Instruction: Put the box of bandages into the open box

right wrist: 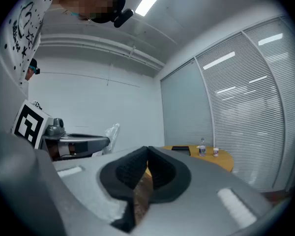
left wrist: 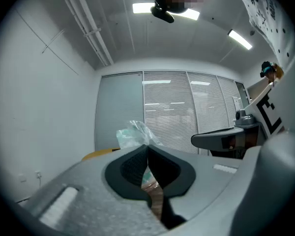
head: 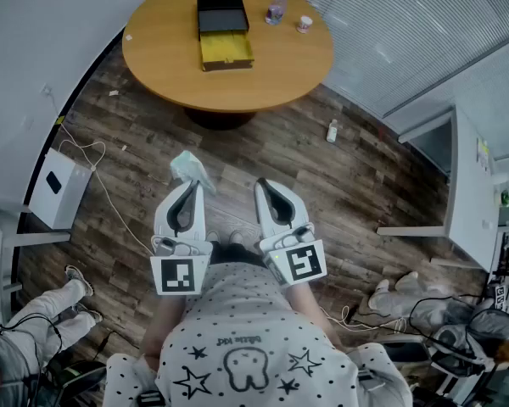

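- Standing on a dark wood floor [head: 339, 176], a person holds both tools close to the body. Their tips point toward a round wooden table [head: 271, 70], which is well apart from them.
- On that person's left side, the left gripper [head: 191, 185] has its jaws pressed together on a crinkled plastic-wrapped packet [head: 189, 167], pale green through the wrap.
- The packet sticks out past the tips and hangs clear of the floor. In the left gripper view the wrap bunches above the closed pads, and a bit of it shows in the slit between them.
- No print on the packet can be read, so I cannot tell for sure that it is the box of bandages. It is the only thing either tool holds.
- Beside it, the right gripper [head: 265, 185] has its jaws together with nothing between them. The right gripper view shows the dark pads meeting at the tip.
- The two grippers lie side by side, near each other but not touching.
- The open box [head: 223, 32] sits on the table's left half, its black part toward the far side and its yellow tray toward the person.
- A small bottle [head: 276, 8] and a small cup [head: 304, 24] stand just right of the open box, near the table's far edge.
- On the floor, a white case [head: 58, 186] lies at the left with a cable [head: 110, 195] running from it. A white container [head: 332, 131] stands near the table's foot.
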Demonstrator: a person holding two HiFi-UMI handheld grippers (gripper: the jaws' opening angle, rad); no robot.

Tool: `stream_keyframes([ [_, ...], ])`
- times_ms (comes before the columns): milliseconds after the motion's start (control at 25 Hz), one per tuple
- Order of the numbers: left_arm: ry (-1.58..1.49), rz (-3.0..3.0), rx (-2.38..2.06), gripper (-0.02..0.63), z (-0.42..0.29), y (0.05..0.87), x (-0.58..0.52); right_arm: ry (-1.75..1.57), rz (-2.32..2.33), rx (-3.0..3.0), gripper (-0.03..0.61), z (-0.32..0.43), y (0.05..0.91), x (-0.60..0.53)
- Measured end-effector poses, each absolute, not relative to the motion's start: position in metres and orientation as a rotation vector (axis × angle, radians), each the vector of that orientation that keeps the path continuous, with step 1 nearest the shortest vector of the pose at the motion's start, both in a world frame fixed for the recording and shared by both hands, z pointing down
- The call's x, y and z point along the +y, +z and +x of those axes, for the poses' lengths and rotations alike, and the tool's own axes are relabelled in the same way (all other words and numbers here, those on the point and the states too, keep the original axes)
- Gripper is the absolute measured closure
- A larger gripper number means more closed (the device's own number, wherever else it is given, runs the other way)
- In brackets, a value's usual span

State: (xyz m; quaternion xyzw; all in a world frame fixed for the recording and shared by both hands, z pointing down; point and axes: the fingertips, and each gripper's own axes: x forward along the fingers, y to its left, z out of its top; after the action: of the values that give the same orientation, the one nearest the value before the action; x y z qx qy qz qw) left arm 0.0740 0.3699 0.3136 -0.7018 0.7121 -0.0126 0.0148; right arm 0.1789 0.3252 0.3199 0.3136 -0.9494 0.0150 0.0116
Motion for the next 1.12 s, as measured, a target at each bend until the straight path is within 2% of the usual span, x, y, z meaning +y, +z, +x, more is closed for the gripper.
stream_keyframes([
  [1120, -0.031, -2.196, 2.237, 0.601, 0.016, 0.328, 0.410, -0.041, 1.103, -2.964, 0.574, 0.157, 0.321, 0.362],
])
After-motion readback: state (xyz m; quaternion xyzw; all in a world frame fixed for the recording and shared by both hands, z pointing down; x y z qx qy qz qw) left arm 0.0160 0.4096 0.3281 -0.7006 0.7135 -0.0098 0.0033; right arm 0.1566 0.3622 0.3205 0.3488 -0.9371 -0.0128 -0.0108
